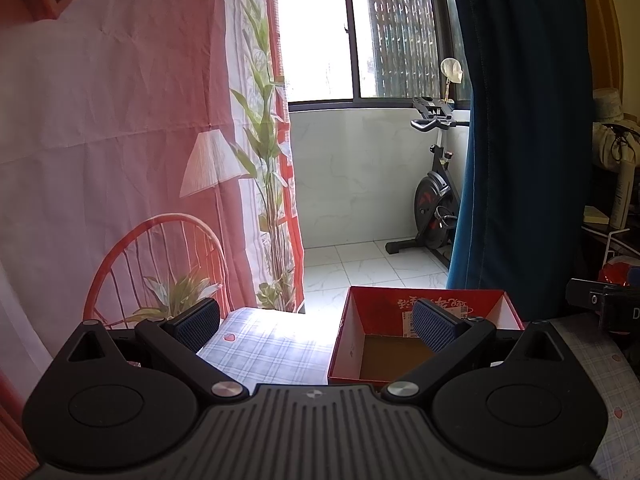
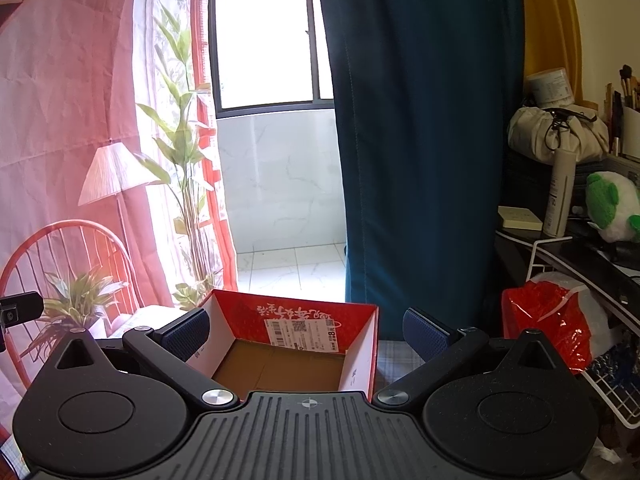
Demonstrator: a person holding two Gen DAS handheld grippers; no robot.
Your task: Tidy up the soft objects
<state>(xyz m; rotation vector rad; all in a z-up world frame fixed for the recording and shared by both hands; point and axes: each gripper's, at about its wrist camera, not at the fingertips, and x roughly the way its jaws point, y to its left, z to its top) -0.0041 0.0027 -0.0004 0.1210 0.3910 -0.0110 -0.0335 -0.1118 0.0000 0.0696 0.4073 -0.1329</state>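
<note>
red cardboard box (image 2: 296,344) sits open on the checked cloth of the desk (image 1: 264,348), nothing inside it. left gripper (image 1: 316,326) and right gripper (image 2: 306,334) both hang wide open, holding nothing. only soft thing showing is a green-and-white plush toy (image 2: 610,206) on the shelf far right.

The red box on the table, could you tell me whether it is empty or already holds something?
Empty, as far as it shows: the red box is open-topped, and only bare brown cardboard floor appears. Its nearest part is hidden.
</note>
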